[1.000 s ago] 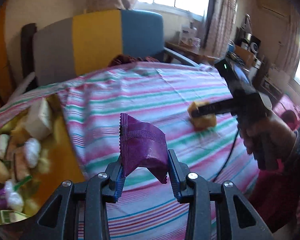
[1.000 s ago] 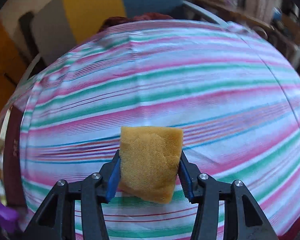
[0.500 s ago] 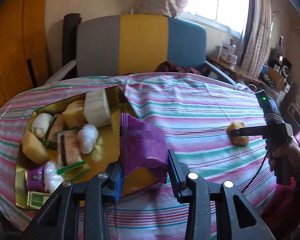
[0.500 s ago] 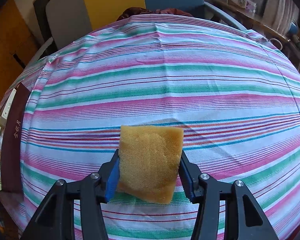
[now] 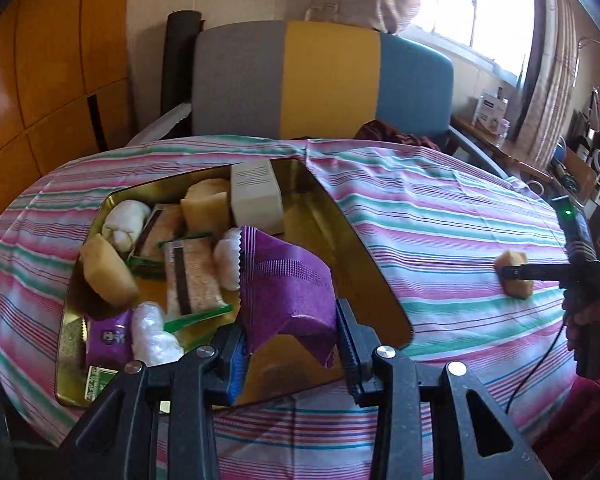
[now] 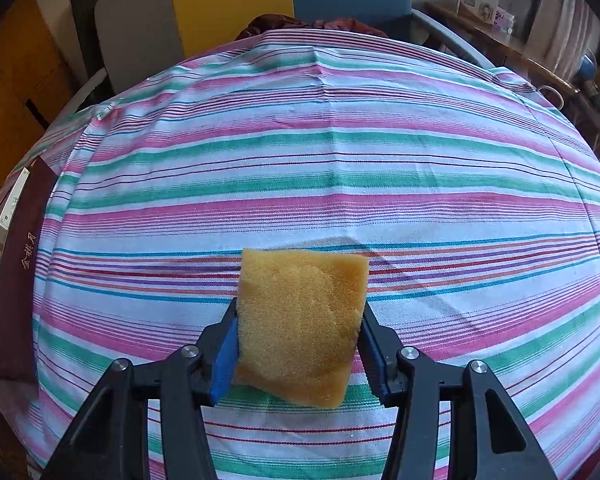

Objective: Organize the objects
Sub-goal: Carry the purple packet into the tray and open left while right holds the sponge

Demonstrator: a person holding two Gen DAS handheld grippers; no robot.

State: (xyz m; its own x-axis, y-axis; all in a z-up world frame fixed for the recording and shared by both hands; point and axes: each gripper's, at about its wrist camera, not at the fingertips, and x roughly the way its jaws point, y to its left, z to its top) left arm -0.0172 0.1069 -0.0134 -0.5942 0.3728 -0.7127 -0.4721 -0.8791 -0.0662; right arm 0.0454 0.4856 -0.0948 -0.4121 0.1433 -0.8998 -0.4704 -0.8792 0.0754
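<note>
My left gripper (image 5: pixel 290 344) is shut on a purple packet (image 5: pixel 286 286) and holds it above the near right part of a gold tray (image 5: pixel 352 240). The tray holds several snacks: a white box (image 5: pixel 256 196), wrapped cakes, white wrapped sweets and another purple packet (image 5: pixel 108 338). My right gripper (image 6: pixel 298 352) is shut on a yellow sponge-like cake (image 6: pixel 302 320) just above the striped tablecloth (image 6: pixel 332 152). The right gripper also shows in the left wrist view (image 5: pixel 516 274), far right of the tray.
The tray's dark red outer wall (image 6: pixel 18 276) shows at the left edge of the right wrist view. A grey, yellow and blue chair (image 5: pixel 320 80) stands behind the table. A cluttered side table (image 5: pixel 496 136) is at the back right.
My left gripper has swung left with the purple packet, from over bare cloth to over the tray. The right gripper has held the yellow cake and risen slightly.
</note>
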